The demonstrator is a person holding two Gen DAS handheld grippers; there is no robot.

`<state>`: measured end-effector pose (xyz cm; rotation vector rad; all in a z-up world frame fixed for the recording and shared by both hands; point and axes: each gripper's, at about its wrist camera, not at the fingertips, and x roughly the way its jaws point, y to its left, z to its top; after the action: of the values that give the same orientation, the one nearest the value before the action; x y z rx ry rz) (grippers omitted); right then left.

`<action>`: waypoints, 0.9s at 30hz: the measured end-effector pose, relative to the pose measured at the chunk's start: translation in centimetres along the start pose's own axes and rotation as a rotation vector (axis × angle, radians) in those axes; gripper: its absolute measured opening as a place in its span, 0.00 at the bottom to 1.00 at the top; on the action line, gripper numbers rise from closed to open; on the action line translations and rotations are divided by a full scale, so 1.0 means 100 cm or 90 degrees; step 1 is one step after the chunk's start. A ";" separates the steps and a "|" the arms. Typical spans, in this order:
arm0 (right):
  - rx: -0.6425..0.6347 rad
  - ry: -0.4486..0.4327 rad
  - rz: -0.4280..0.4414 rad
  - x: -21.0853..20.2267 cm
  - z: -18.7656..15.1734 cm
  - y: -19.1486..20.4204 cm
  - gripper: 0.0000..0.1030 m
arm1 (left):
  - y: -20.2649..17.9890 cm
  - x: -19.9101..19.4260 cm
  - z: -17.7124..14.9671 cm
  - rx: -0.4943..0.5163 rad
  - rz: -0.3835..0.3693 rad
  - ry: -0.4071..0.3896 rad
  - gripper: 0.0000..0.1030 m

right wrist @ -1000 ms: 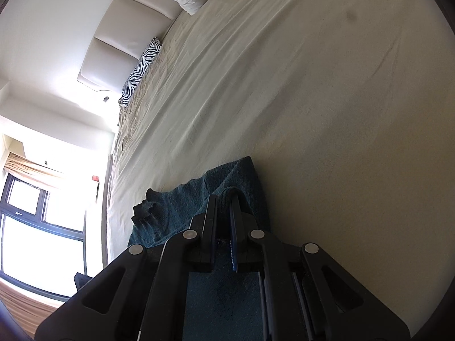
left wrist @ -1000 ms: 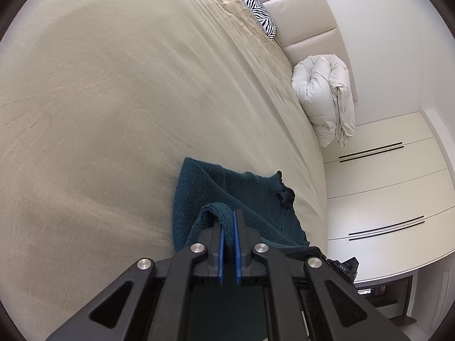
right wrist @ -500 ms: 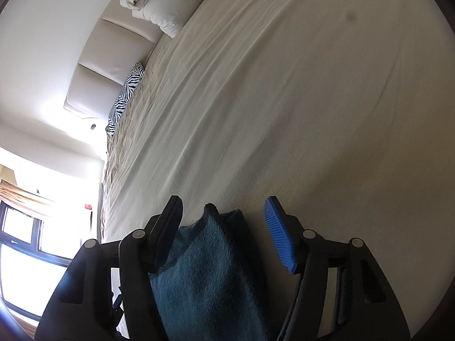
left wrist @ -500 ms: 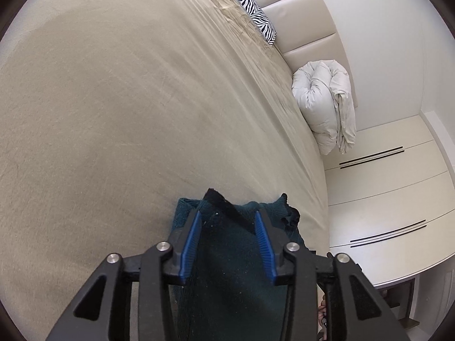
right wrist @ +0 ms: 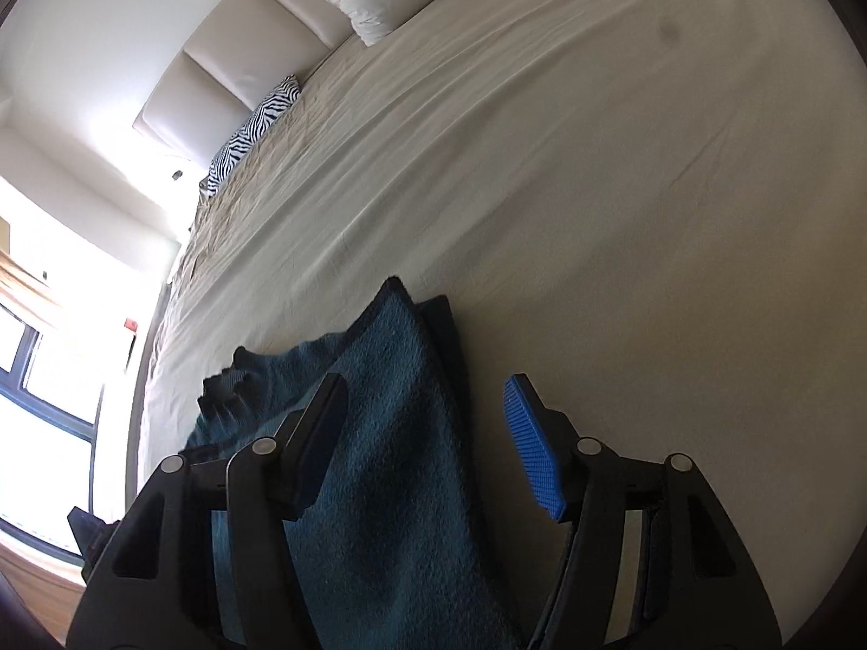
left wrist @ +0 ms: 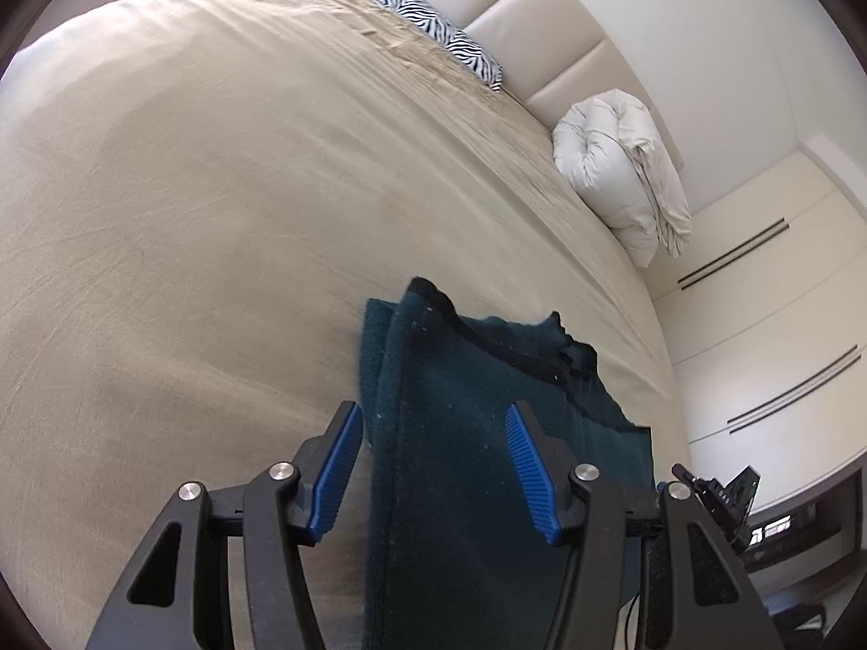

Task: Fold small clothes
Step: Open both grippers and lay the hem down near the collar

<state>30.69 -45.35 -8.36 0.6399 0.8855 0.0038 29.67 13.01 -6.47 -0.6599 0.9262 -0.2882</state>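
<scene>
We look down along both grippers at a dark teal garment (left wrist: pixel 487 411) lying folded on the beige bed (left wrist: pixel 217 216). On the left gripper (left wrist: pixel 433 460) our jaws are opening: the blue pads (left wrist: pixel 338 474) stand apart, and the folded cloth runs up between them with its left fold edge just beside the left pad. No pad presses on it. Ahead of these jaws the garment ends in a dark trimmed edge with one corner poking up.

On the right gripper (right wrist: pixel 428 449) our jaws stand spread too. The teal garment (right wrist: pixel 390 460) lies between them, close against the left finger (right wrist: pixel 319 433), while the blue pad (right wrist: pixel 528 449) on the other side stands clear of the cloth over bare sheet. To the left of these jaws a crumpled bit of the garment sticks up.

Well beyond both sets of jaws, at the padded headboard (left wrist: pixel 547 16), we see a zebra-striped pillow (left wrist: pixel 439 38) and a bundled white duvet (left wrist: pixel 618 173). Off to the right of the left jaws stand pale cabinet doors (left wrist: pixel 769 325); left of the right jaws a bright window (right wrist: pixel 38 379).
</scene>
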 end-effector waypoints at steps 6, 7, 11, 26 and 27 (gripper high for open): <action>-0.135 0.043 0.067 0.005 -0.035 0.067 0.56 | -0.045 0.018 -0.007 0.114 0.031 -0.002 0.55; -0.148 0.046 0.077 0.007 -0.040 0.080 0.56 | -0.052 0.022 -0.005 0.128 0.041 -0.012 0.55; -0.130 0.067 0.133 0.039 -0.044 0.108 0.56 | -0.075 0.040 0.004 0.165 0.063 -0.046 0.55; 0.017 0.038 0.128 0.089 -0.007 0.056 0.42 | -0.036 0.089 0.019 0.169 0.141 -0.028 0.51; 0.024 0.030 0.115 0.088 -0.004 0.049 0.38 | -0.035 0.088 0.019 0.168 0.141 -0.030 0.51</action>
<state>37.31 -38.85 -12.35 0.7563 0.8721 0.1656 36.47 6.67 -9.12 -0.3175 0.8886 -0.1916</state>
